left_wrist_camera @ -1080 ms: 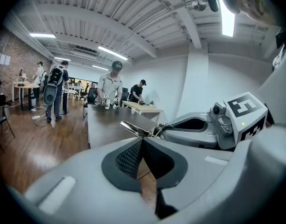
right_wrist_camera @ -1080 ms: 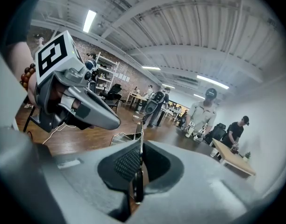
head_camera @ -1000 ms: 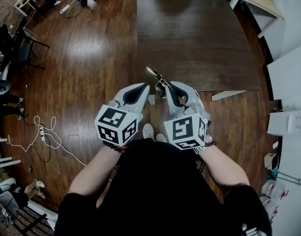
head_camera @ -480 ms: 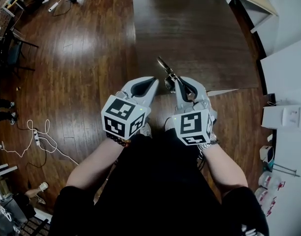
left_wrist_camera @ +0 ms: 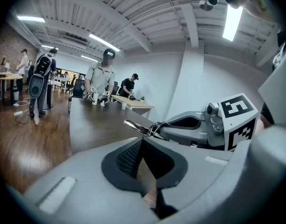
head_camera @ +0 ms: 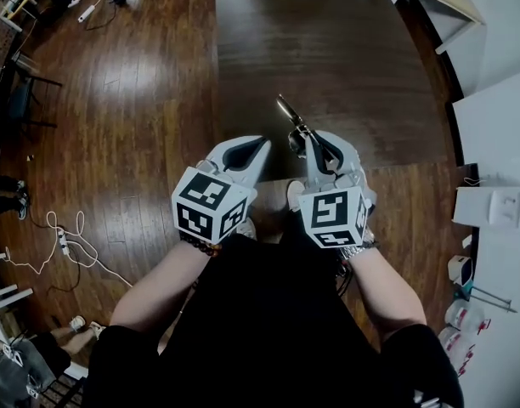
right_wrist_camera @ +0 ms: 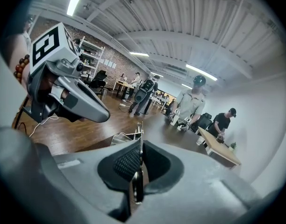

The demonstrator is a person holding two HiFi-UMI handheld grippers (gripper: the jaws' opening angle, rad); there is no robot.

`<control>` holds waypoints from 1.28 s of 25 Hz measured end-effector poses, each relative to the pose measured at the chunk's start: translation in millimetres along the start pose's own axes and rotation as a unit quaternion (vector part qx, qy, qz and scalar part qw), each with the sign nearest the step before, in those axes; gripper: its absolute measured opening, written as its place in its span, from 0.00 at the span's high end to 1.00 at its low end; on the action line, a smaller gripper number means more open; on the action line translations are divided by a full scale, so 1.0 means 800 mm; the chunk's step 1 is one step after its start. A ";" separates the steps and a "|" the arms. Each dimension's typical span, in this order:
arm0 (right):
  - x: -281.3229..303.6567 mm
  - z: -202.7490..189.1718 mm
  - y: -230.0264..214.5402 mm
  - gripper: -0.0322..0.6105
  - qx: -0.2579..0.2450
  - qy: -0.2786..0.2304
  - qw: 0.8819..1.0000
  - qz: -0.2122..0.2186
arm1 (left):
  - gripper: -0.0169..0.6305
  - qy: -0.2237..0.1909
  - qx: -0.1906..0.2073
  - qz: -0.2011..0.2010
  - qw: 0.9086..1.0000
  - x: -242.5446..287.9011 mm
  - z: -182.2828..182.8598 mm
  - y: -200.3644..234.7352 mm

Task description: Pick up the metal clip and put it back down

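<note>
1. dark table (head_camera: 328, 49): its near edge lies just under both grippers. if we let go too early, we judge the clip would fall on the wood floor (head_camera: 132, 100) and not on the top.
2. left gripper (head_camera: 262, 143): its jaws are closed with nothing between them. it hangs just beside the right gripper (head_camera: 307, 140), at its 9 o'clock, and could bump it when we lower.
3. metal clip (head_camera: 289, 113): it is pinched in the closed jaws of the right gripper and sticks out toward 11 o'clock over the table. the hold is on a thin part, so it may twist or slip.
4. room: the table top looks bare from 11 to 1 o'clock. a white surface (head_camera: 502, 126) stands well apart at 3 o'clock.
</note>
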State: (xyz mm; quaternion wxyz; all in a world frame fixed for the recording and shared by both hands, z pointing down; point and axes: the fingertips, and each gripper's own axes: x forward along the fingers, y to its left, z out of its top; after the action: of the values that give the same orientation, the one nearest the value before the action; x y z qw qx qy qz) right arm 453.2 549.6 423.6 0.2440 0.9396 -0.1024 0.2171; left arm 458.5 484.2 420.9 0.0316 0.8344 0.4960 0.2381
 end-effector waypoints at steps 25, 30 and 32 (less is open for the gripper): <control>0.208 -0.199 -0.205 0.96 -0.124 0.072 0.988 0.065 | 0.95 0.060 -0.085 0.061 0.993 0.296 -0.002 0.025; 0.241 -0.216 -0.201 0.96 -0.154 0.079 0.983 0.068 | 0.95 0.072 -0.097 0.066 0.990 0.311 -0.015 0.041; 0.254 -0.222 -0.199 0.96 -0.168 0.080 0.980 0.065 | 0.95 0.077 -0.100 0.068 0.990 0.316 -0.018 0.050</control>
State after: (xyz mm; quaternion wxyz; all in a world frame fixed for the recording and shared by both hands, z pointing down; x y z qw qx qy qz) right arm 616.8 758.2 590.1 0.3909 0.8562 -0.1788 0.2868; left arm 584.1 674.1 537.7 0.0603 0.8384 0.4126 0.3511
